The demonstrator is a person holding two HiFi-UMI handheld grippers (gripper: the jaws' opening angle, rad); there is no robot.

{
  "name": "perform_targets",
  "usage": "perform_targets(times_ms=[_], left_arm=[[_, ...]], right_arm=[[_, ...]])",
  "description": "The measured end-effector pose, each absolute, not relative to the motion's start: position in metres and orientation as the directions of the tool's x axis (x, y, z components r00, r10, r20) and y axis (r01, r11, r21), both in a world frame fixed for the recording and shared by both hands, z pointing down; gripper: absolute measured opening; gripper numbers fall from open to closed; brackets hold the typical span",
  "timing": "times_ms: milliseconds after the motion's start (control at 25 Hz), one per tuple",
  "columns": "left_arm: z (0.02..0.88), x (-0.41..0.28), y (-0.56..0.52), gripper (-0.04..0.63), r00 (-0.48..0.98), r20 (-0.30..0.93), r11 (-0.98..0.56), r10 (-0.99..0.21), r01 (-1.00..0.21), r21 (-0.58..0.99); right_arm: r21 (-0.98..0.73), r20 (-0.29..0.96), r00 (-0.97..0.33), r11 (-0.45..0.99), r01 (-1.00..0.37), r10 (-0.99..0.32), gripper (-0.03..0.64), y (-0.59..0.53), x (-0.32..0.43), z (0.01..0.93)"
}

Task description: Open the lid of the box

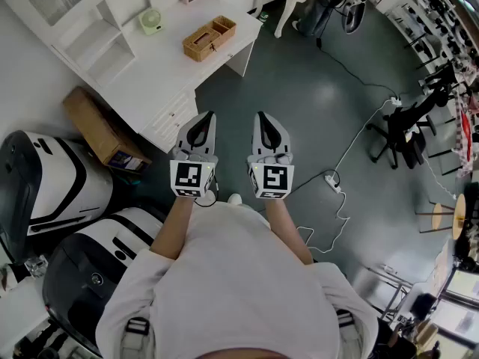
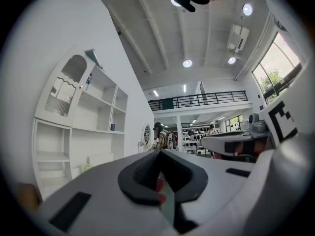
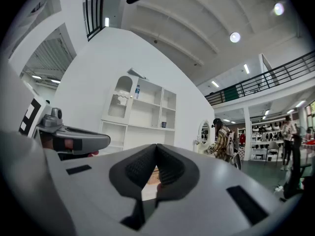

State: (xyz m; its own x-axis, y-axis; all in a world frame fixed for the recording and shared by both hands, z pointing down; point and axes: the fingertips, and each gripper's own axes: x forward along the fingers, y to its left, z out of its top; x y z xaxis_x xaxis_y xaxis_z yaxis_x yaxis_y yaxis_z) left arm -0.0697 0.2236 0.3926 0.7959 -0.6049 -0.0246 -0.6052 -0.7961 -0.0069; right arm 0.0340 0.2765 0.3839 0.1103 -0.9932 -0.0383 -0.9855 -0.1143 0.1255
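Head view shows the white bench (image 1: 172, 66) far left. Left gripper (image 1: 203, 118) and right gripper (image 1: 263, 118) hang side by side over the floor (image 1: 299, 103), jaws pressed together (nothing between them). The woven box (image 1: 208, 39) sits on the bench, well apart.

Floor (image 1: 299, 88) — dark grey-green, glossy; a white power strip (image 1: 332, 179) with cable lies on it. White surface (image 1: 161, 69) at upper left. Arched white shelf unit (image 2: 81, 122) against the wall. Round ceiling lights (image 2: 187, 63) — lit. Window (image 2: 275, 75) at right.

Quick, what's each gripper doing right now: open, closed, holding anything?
Left gripper: closed, holding nothing.
Right gripper: closed, holding nothing.
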Motion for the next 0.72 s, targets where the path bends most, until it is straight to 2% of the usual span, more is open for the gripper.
perform_targets(times_ms=[360,720], left_arm=[[0.395,-0.075,0.209,-0.006,0.801,-0.023,-0.801,-0.599,-0.599,-0.009],[0.401,-0.087,0.176,-0.006,0.812,-0.031,-0.812,-0.583,-0.583,0.02]], right_arm=[[0.095,-0.052,0.127,-0.132,-0.987,-0.991,-0.003,0.262,0.034,0.384],[0.14,-0.043,0.131,-0.136,-0.981,-0.99,-0.003,0.226,0.018,0.388]])
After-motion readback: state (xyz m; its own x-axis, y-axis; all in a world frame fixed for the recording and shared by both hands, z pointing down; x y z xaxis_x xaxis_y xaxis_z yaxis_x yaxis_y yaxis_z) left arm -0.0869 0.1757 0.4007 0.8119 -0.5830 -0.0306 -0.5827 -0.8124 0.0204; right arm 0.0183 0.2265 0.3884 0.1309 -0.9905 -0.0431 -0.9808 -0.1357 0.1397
